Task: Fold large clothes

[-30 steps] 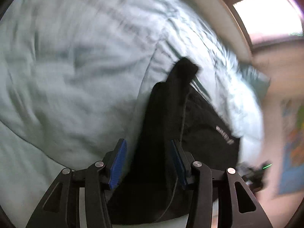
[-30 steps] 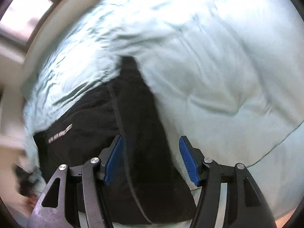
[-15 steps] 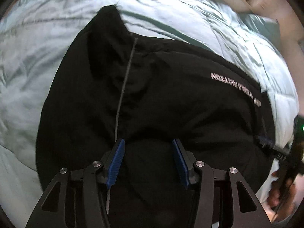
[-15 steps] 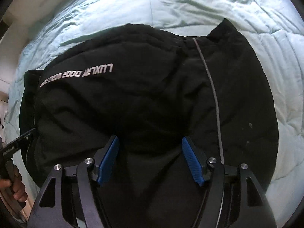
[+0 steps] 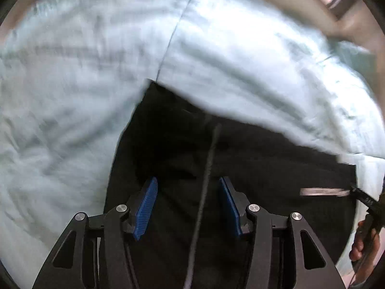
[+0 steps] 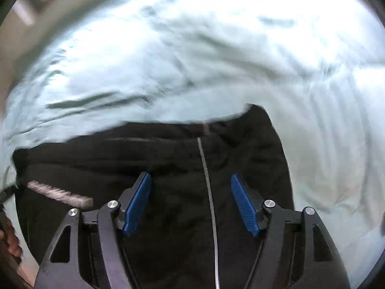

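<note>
My left gripper (image 5: pixel 187 207) and right gripper (image 6: pixel 191 203) both point down at the black garment (image 5: pixel 252 168), which lies spread on the pale green quilt (image 5: pixel 72 96) of the bed. Both sets of fingers have just been opening, the pads clear of the cloth.

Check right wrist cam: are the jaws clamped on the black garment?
No. The right gripper stands open, blue pads apart over the black garment, which lies flat on the pale green bedcover.
</note>
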The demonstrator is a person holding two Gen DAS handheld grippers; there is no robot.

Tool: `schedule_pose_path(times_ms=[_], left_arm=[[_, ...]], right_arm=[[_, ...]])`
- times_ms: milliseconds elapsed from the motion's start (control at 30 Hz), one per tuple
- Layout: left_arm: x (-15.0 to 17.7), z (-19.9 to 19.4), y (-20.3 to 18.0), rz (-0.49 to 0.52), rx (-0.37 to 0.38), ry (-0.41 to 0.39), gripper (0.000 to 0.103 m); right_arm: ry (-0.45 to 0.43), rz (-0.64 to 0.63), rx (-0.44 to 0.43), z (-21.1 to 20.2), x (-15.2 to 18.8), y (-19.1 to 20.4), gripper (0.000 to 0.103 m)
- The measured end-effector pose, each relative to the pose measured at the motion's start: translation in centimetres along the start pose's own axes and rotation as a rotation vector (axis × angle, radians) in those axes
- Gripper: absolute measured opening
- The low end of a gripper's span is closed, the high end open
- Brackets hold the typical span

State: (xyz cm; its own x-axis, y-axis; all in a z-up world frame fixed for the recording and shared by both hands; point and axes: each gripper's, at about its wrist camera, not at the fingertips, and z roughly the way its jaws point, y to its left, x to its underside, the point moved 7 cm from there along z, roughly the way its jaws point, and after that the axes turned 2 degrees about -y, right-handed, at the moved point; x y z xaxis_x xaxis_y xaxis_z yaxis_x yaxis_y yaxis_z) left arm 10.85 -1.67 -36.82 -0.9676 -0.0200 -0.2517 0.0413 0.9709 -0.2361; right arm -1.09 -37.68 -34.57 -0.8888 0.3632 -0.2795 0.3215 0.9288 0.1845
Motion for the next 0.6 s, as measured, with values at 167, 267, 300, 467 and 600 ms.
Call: schedule_pose_path(times_ms=[167,267,300,467,600], left_arm=[[0.0,0.2,0.0,-0.010,0.011,0.003,0.055],[0.8,-3.6,-1.4,0.045,0.031,-0.051,0.055],[1.1,-4.8,-1.8,0.063,0.031,-0.067,0.055],[6.9,-10.7,-5.0,0.106,0.105,-0.143,0.055],[10.5,-7.9,-6.7,0.087,0.089,-0.062,0.055]], right_arm=[[0.059,0.015,-0.062,0.8,0.1,-0.6,0.071],[-0.043,-0.059,-0.066,-3.3,-0.5,0.5,0.071],[-0.066,-0.097,-0.088,-5.0,0.0,1.3,0.071],[-0.085,-0.223,-0.134,-9.4,5.1,6.3,0.076],[-0.014,-0.257,-0.087,-6.8,9.1,7.5,0.076]])
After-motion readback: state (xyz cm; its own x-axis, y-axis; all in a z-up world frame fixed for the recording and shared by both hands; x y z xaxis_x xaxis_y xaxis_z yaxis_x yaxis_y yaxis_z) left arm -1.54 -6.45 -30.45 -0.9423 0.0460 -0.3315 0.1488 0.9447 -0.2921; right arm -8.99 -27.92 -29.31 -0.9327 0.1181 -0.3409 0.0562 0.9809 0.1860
